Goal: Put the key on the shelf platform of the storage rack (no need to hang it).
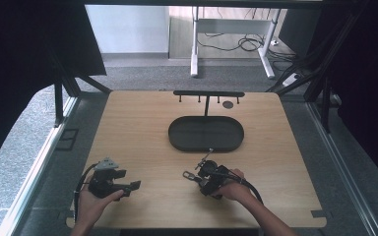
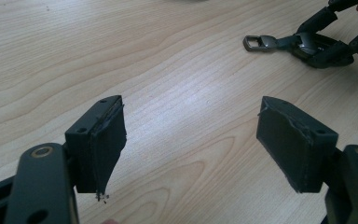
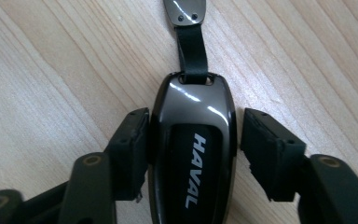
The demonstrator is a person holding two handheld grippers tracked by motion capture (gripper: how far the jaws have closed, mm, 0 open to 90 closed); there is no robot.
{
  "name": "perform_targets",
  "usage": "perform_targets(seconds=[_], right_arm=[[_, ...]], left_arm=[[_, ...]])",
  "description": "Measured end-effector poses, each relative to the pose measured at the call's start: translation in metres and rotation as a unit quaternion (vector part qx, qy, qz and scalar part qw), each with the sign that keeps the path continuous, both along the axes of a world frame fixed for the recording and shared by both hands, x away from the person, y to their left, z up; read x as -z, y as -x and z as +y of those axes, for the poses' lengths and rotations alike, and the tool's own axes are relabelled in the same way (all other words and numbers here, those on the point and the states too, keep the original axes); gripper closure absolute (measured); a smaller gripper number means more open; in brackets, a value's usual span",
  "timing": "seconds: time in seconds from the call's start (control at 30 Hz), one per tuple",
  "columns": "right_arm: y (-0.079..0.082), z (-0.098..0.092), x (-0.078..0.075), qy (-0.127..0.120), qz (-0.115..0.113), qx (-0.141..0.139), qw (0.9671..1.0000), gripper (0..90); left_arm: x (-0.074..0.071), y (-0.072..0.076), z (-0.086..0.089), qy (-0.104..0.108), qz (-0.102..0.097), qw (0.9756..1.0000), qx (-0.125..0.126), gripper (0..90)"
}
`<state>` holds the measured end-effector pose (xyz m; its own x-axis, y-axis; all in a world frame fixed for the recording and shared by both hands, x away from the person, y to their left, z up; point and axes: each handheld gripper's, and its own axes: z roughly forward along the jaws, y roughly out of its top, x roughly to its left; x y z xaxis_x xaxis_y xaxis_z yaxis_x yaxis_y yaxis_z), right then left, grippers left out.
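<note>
Pale wood-grain table (image 1: 142, 128) carried a glossy dark car key fob (image 3: 192, 154) marked HAVAL, lying flat between the spread jaws of the right gripper (image 3: 192, 149); only one pad seemed to touch. Closed off-centre, the slick shell could be squeezed out sideways. The left gripper (image 2: 191, 140) was held wide open over bare wood.

High view: fixed camera above the near edge of the worktop (image 1: 142, 128), facing forward and down; the oval tray (image 1: 205, 133) lies mid-frame, the floor beyond. Left gripper view: low over the wood on the near-left side of the tray, looking across toward the key fob (image 2: 307, 44), seen well off. Right gripper view: almost straight down and very close on the same key fob (image 3: 191, 154), which all three views share.
</note>
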<state>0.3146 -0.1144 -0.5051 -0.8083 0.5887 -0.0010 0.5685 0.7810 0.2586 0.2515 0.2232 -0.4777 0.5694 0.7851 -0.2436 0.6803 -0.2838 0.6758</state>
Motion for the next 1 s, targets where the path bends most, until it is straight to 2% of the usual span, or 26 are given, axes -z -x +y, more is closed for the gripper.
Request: perform_targets(seconds=[0.07,0.5,0.77,0.93,1.0], right_arm=[[0.000,0.001,0.000,0.002,0.002,-0.002,1.0000,47.6],[-0.002,0.001,-0.001,0.002,0.006,0.001,1.0000,49.0],[-0.003,-0.003,-0.004,-0.015,0.009,0.006,0.9998,49.1],[-0.004,-0.007,-0.013,-0.034,0.007,0.010,0.9993,49.2],[-0.005,-0.009,-0.019,-0.041,-0.001,0.013,0.9991,49.2]], left_arm=[[0.000,0.000,0.000,0.000,-0.001,1.0000,-0.001,24.1],[0.000,0.000,0.000,0.000,-0.001,1.0000,-0.001,24.2],[0.000,0.000,0.002,-0.001,-0.002,1.0000,-0.003,24.2],[0.000,0.000,0.001,0.000,-0.003,1.0000,-0.004,24.2],[0.000,0.000,0.001,0.000,-0.003,1.0000,-0.004,24.2]])
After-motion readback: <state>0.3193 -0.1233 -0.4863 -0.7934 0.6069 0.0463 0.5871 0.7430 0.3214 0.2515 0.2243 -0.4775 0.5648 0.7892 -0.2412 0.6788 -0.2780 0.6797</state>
